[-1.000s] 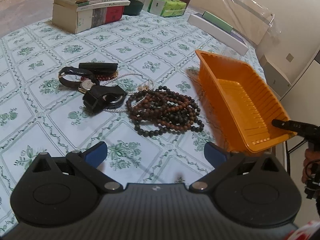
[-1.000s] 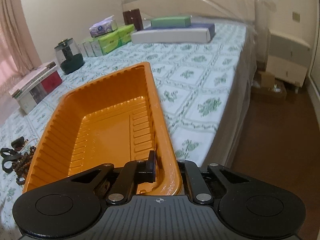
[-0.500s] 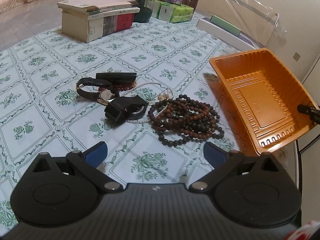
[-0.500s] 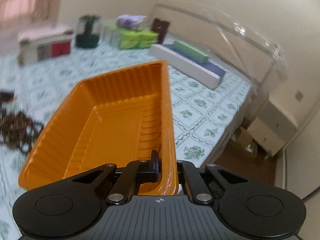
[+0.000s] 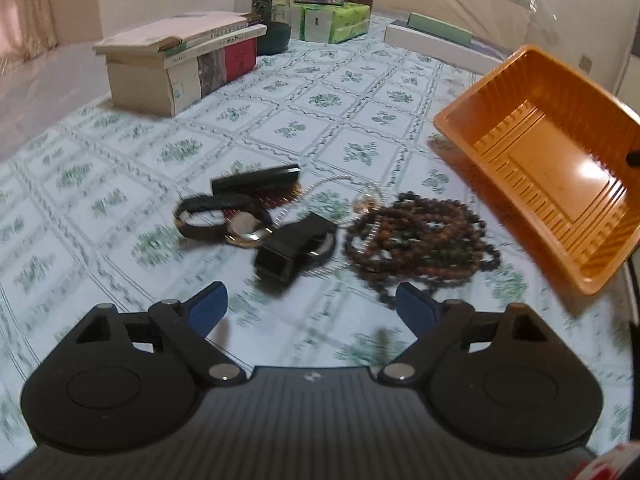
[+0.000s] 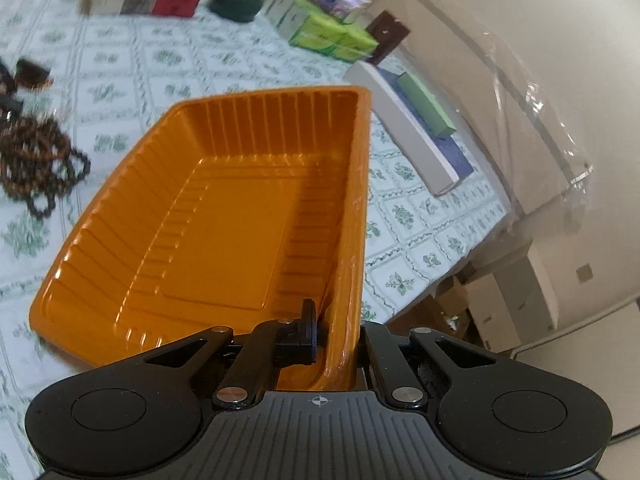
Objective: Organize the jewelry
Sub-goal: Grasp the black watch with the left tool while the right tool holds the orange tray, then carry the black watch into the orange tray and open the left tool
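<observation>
An orange plastic tray [image 6: 224, 216] is pinched by its near wall in my right gripper [image 6: 332, 332], which is shut on it and holds it tilted above the tablecloth. In the left wrist view the tray [image 5: 552, 184] hangs at the right. A heap of brown bead bracelets [image 5: 420, 236], a pearl strand [image 5: 340, 184], a leather-strap watch [image 5: 224, 216] and a black watch [image 5: 292, 248] lie in the middle of the cloth. My left gripper [image 5: 312, 308] hovers just short of the black watch, its jaws closing with nothing between them.
A stack of books [image 5: 184, 60], a dark green jar [image 5: 268, 12], tissue packs [image 5: 328, 12] and a long white box [image 5: 436, 44] line the far side. The table edge [image 6: 424, 292] drops off at the right, with cardboard boxes [image 6: 508, 312] on the floor below.
The orange tray has been lifted and rolled from steeply tipped toward flatter. My left gripper has drifted closer to the watches and its fingers have come in a little.
</observation>
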A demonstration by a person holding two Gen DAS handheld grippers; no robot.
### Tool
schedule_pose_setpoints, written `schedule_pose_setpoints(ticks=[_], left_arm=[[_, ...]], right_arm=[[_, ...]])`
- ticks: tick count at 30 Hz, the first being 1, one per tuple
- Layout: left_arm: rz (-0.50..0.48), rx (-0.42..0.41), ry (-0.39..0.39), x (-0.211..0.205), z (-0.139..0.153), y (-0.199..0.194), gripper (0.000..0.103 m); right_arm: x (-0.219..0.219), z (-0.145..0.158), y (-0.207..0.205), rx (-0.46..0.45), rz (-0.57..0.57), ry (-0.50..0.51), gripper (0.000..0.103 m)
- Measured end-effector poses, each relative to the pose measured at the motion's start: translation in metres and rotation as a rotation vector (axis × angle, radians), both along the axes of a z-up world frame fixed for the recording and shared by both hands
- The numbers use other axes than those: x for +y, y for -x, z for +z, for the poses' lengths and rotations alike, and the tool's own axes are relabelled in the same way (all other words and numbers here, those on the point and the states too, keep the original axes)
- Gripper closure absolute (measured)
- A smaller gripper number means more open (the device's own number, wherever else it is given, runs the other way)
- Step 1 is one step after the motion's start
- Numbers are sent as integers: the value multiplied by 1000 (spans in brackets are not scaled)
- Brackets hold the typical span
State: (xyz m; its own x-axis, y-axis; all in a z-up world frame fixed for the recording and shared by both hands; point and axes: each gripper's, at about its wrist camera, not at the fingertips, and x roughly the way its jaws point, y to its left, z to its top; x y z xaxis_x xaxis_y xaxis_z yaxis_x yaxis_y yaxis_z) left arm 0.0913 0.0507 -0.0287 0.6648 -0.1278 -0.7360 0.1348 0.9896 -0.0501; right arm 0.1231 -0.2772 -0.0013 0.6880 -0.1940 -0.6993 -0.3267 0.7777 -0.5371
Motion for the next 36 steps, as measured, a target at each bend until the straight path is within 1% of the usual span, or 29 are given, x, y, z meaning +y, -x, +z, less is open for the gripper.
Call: schedule_pose_setpoints(ticks=[3,6,8,9,10,11,12,13,15,16,20,28,33,36], left_arm=[[-46,-5,-38,6,2,-10,16],[-92,-3,-74,8,2,-21,24],[-117,11,-92,8,0,-29,37],[-123,25,-98,8,-1,-33,41],[-126,33,-103,9,-2,-36,54],[-129,38,-113,9,-3,-38,64],[-138,44,-123,8,-4,-40,66],[-146,51,-129,9,-6,-42,66],[-151,66,-129,10,-8,-45,75],[-153,71,-127,11,-8,-46,81],[-156,64,-132,11,4,-47,82],[-186,18,-161,2,39,-48,84],[-196,-24,-137,-9,60,-47,84],[-219,-41,-114,-24,69,-47,84]], right_arm=[[2,-1,-4,38,14,39,98],[3,-1,-5,55,18,54,98],[4,-1,-6,56,18,61,98],[5,0,-7,56,18,63,98],[5,0,-7,55,17,64,98],[6,0,-7,54,16,64,98],[5,-1,-5,54,14,63,98],[5,-1,-4,53,13,62,98],[5,-1,-5,53,13,61,98],[5,-1,-5,53,13,61,98],[5,-1,-5,52,16,63,98],[6,0,-3,49,17,56,98],[7,0,-3,45,20,51,98],[6,0,-2,41,19,45,98]])
